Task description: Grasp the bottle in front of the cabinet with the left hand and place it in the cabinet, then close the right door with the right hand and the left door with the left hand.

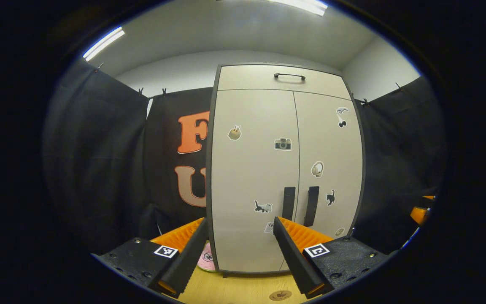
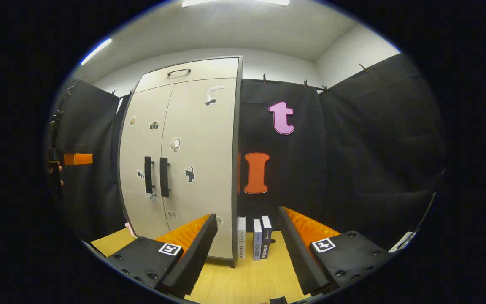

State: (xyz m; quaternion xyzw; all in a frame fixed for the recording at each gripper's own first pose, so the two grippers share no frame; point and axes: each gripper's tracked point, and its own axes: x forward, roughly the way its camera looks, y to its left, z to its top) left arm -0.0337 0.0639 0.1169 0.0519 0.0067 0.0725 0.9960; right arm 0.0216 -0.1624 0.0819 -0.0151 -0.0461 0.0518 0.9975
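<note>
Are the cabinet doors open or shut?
Shut. Both cabinet doors lie flush, their handles side by side at the middle seam.

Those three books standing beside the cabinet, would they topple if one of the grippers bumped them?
Probably. The books stand upright on narrow bottom edges on the wooden table, with no bookend in sight, so a sideways nudge would likely tip them like dominoes. The cabinet next to them might catch a fall that way. They look stiff, not floppy.
</note>
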